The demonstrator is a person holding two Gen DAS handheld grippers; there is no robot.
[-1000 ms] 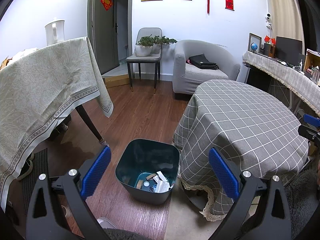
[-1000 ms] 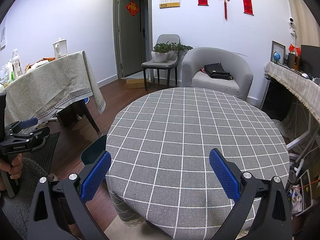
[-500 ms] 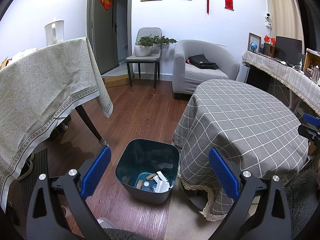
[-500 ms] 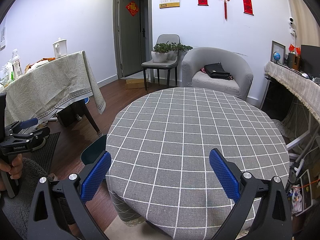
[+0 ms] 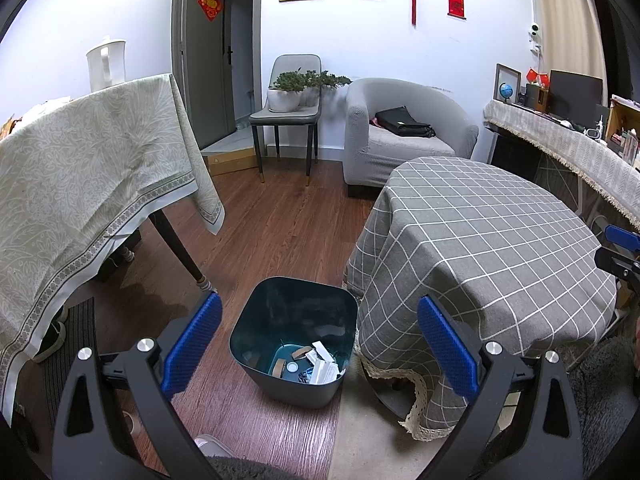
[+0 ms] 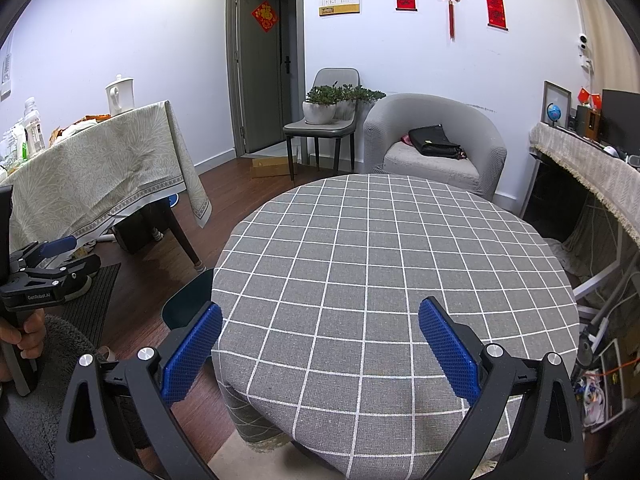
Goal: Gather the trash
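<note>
A dark teal trash bin (image 5: 276,320) stands on the wood floor beside the round table with the grey checked cloth (image 5: 492,240). Paper scraps and small trash (image 5: 316,366) lie in its bottom. My left gripper (image 5: 318,344) is open and empty, held above the bin. My right gripper (image 6: 320,346) is open and empty over the near edge of the round table (image 6: 384,264), whose cloth shows bare. The bin's rim (image 6: 186,304) shows at the table's left side in the right wrist view. The left gripper (image 6: 48,268) also shows there at far left.
A rectangular table with a pale green cloth (image 5: 80,168) stands at left, a white kettle (image 5: 106,64) on it. A grey armchair (image 5: 400,136) with a black bag, a chair with plants (image 5: 292,100) and a long desk (image 5: 568,148) stand behind.
</note>
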